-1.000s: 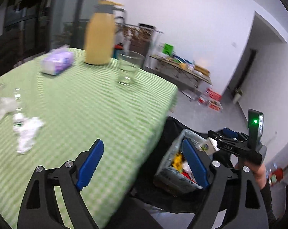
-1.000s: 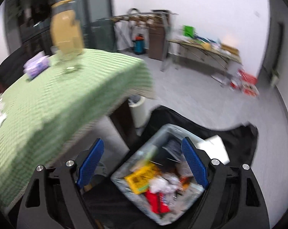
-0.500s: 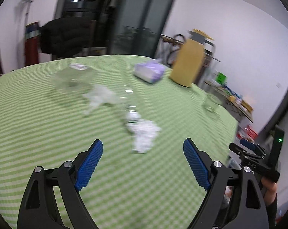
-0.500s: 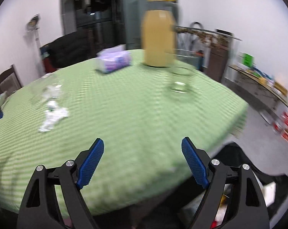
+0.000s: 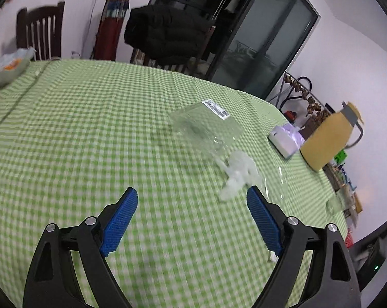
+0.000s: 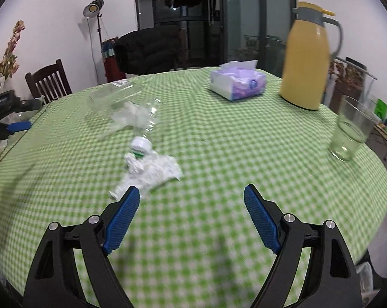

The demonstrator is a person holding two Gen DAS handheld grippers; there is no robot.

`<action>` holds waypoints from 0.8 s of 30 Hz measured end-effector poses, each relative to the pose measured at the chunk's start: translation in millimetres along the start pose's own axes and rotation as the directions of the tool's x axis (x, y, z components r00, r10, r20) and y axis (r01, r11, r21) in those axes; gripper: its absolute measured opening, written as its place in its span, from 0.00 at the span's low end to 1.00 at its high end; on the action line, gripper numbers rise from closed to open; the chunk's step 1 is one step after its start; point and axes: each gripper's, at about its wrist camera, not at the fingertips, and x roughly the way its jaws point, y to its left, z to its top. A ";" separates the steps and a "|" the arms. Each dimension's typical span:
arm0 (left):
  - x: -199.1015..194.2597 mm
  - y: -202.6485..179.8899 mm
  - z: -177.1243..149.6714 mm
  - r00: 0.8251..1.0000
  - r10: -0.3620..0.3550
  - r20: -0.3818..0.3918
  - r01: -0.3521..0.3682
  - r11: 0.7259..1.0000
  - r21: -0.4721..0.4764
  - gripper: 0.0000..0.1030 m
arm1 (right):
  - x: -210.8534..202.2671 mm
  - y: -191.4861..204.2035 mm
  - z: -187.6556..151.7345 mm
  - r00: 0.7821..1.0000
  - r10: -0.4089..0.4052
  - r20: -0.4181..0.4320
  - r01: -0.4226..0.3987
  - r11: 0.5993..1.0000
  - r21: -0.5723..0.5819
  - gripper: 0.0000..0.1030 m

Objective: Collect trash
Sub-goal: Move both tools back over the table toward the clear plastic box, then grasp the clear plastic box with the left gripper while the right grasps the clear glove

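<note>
On the green checked tablecloth (image 6: 219,154) lies a crumpled white tissue (image 6: 152,172), just beyond the left fingertip of my right gripper (image 6: 190,190), which is open and empty. Behind the tissue lies a clear bottle with a white cap (image 6: 142,143), then crumpled clear plastic (image 6: 129,116) and a clear plastic container (image 6: 113,95). My left gripper (image 5: 192,192) is open and empty above the cloth. Ahead of it to the right are the labelled container (image 5: 206,120) and the crumpled plastic (image 5: 239,172).
A purple tissue pack (image 6: 238,84), a yellow thermos jug (image 6: 306,61) and a drinking glass (image 6: 352,131) stand at the table's right side. A wooden chair (image 5: 39,33) and a dark coat (image 5: 165,33) are behind the table. A plastic bag (image 5: 11,64) lies far left.
Both views have swung from the trash bin on the floor up onto the table top. The trash on the cloth now lies ahead of both grippers. Both stay open.
</note>
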 end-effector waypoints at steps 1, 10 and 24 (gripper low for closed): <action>7.4 4.4 6.4 1.000 0.006 -0.019 -0.007 1.000 -0.024 0.82 | 4.1 2.4 4.6 1.000 0.010 0.002 -0.010 1.000 0.004 0.78; 81.5 28.6 75.2 0.999 -0.017 -0.043 0.010 0.987 -0.160 0.82 | 37.9 39.7 33.4 0.999 0.048 -0.005 -0.048 0.998 -0.033 0.78; 155.2 27.5 94.9 0.989 -0.142 -0.039 0.126 0.955 -0.267 0.45 | 52.9 63.0 49.4 0.999 -0.029 -0.031 0.025 0.992 -0.125 0.78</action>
